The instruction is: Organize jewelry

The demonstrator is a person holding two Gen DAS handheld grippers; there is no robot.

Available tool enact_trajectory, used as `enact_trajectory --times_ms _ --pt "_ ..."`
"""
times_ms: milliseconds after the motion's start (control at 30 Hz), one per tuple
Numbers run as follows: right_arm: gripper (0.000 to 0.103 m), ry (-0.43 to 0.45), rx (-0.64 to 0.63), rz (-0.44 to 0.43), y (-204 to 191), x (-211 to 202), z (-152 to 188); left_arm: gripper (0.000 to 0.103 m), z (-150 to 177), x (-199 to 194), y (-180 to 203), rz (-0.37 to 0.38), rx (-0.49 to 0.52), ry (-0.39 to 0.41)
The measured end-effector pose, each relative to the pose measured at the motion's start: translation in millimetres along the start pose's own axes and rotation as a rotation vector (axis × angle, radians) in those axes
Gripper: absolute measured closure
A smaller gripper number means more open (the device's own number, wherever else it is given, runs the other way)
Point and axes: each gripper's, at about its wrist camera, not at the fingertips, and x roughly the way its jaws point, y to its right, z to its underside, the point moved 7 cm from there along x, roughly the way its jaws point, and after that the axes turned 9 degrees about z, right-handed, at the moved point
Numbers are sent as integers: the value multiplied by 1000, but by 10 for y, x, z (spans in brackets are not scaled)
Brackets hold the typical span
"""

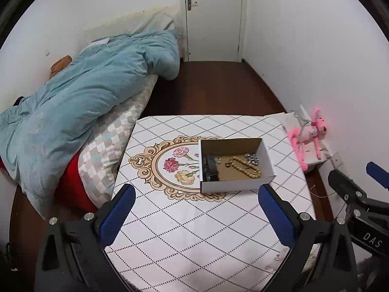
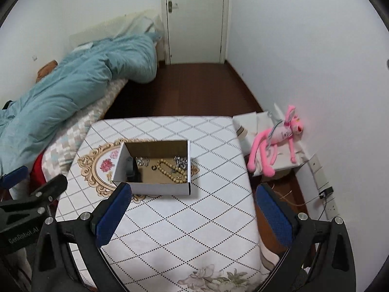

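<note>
Box [image 2: 155,170] on table [image 2: 194,231]; beads [image 2: 170,168] inside; bed [image 2: 60,97] left; toy [image 2: 274,141] right

Blue duvet [image 1: 92,92] on bed; pink plush toy [image 2: 279,138] beside wall; white door [image 1: 214,17].

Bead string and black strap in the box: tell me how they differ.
The bead string is tan, made of small round beads, and curls in a loop toward the right side of the cardboard box. The black strap is dark, one solid band, and lies straight along the left wall. Both rest on the box floor, and neither gripper touches them.
</note>
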Motion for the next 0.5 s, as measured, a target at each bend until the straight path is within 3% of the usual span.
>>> enact_trajectory --times_ms 300,500 --pt "0 88 14 9 135 -608 -120 0 -49 -414 87 17 -21 53" --pt "0 98 22 1 162 -773 -118 0 -83 -539 119 14 -12 66"
